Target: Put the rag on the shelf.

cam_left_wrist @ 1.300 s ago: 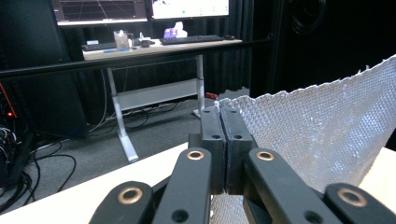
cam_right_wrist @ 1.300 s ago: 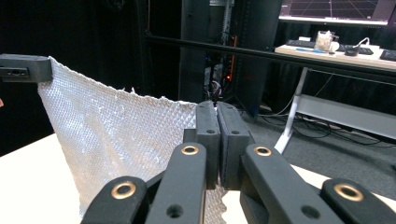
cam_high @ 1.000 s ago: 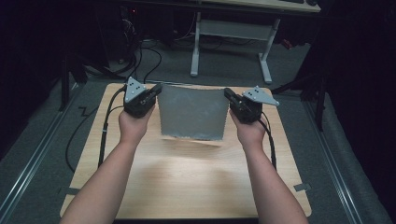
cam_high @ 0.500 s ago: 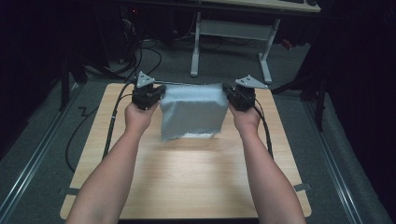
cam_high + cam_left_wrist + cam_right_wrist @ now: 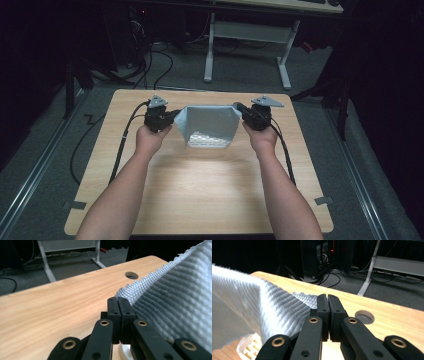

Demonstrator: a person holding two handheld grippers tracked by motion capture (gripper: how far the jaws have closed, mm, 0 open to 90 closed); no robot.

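Dim lab, wooden table, cables, desk frame

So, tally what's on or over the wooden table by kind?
Grey waffle-textured cloth: 1
Black two-jaw tongs: 2, left and right, each shut on a cloth corner
Round holes in the tabletop: 1 seen per gripper view
Total: 3 things, holes aside

Grey waffle-textured cloth held stretched above the table

It is pale grey-blue with a fine raised grid weave and zigzag-cut edges. Its top edge runs taut from side to side, pinched at both upper corners, while the rest sags down and narrows towards the wooden tabletop, its lower part folding under in the high view.
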